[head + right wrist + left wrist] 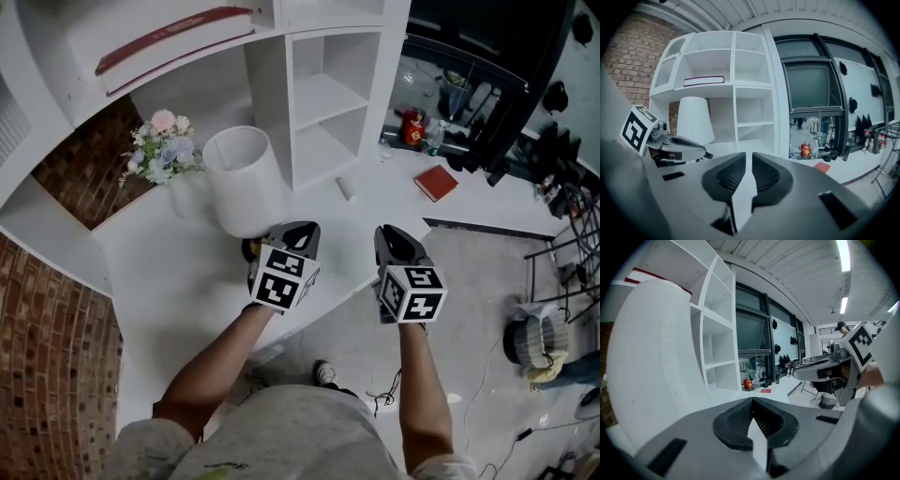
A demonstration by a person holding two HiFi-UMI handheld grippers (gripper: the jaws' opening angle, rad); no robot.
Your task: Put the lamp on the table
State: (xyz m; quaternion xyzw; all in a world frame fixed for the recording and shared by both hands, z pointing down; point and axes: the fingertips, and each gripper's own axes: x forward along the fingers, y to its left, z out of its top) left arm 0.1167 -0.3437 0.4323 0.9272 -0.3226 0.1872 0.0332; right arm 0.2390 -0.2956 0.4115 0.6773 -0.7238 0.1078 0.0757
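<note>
Left gripper jaws clenched, empty | right gripper jaws slightly parted, empty | lamp on table

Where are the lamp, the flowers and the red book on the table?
Lamp (pixel 246 178): head view, middle of its white shade.
Flowers (pixel 161 147): head view, the blooms.
Red book (pixel 436 182): head view, its cover.

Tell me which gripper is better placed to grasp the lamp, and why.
Left. The left gripper sits right beside the lamp, whose shade looms large in its view; the right gripper is farther off to the side.
</note>
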